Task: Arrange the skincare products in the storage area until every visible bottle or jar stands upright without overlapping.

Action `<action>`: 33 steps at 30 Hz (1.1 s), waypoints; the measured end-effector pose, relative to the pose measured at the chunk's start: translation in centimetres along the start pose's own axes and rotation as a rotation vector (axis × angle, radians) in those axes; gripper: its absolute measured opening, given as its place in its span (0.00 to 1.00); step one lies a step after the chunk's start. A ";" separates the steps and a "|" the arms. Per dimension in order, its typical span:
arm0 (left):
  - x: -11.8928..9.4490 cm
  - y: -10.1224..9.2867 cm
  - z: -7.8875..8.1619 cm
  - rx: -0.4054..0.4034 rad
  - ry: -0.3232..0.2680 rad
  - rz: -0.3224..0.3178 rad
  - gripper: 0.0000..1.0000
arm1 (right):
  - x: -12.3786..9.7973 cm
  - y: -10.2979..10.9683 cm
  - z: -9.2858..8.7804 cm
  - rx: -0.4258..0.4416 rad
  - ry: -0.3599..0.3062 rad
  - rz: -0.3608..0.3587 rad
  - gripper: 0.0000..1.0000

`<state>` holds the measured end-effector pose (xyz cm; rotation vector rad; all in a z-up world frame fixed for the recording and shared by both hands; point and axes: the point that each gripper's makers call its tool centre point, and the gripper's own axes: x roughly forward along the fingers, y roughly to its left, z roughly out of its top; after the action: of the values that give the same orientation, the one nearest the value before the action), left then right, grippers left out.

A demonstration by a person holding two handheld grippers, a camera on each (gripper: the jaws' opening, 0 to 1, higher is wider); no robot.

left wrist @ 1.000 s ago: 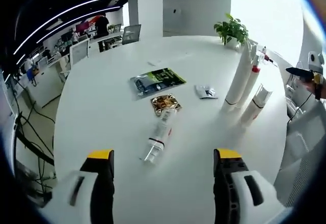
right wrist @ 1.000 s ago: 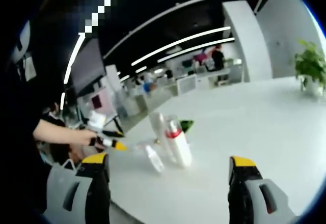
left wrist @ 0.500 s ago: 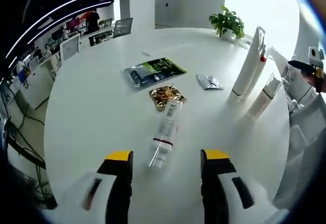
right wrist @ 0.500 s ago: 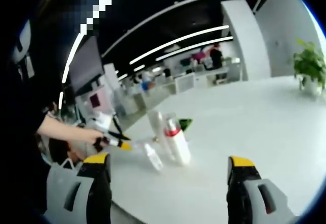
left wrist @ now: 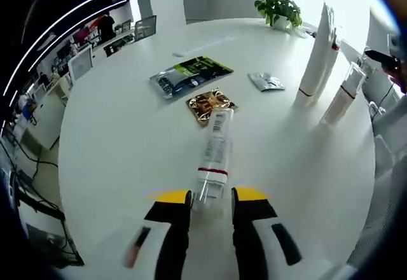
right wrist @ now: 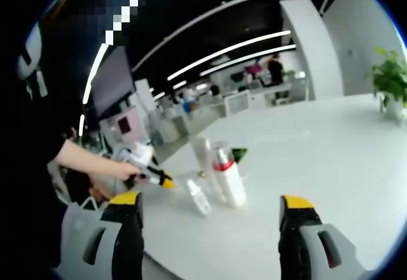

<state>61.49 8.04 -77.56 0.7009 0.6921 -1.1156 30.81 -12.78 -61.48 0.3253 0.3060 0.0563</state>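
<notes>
On the round white table a white bottle with a red band and a clear cap lies on its side, cap towards me. My left gripper has its jaws drawn in against the cap's sides. At the far right a tall white tube and a shorter white bottle stand upright. In the right gripper view my right gripper hangs open above the table, short of the standing tube, a red-collared bottle and a small bottle. A hand holds the left gripper there.
Flat on the table beyond the lying bottle are a green-black sachet, a gold sachet touching the bottle's base, and a small silver sachet. A potted plant stands at the far edge. Office desks lie beyond the table.
My left gripper moved forward and down to the lying bottle and its jaws narrowed from wide open to the cap's sides. The right gripper stayed open and hardly moved.
</notes>
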 end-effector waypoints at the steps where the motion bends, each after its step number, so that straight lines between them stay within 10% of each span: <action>1: -0.1 0.1 0.3 0.024 -0.012 0.024 0.23 | 0.0 0.0 0.0 0.001 0.000 0.003 0.85; 21: -4.0 -1.3 2.4 0.016 -0.052 -0.023 0.21 | 0.2 1.8 1.3 -0.044 -0.014 0.043 0.85; 33: -9.5 -4.2 2.8 0.099 -0.023 -0.084 0.22 | 2.2 6.8 5.7 -0.331 0.038 0.245 0.85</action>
<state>55.16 9.78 -69.03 0.7476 0.6542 -1.2399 34.55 -7.81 -54.79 0.0319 0.2880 0.3511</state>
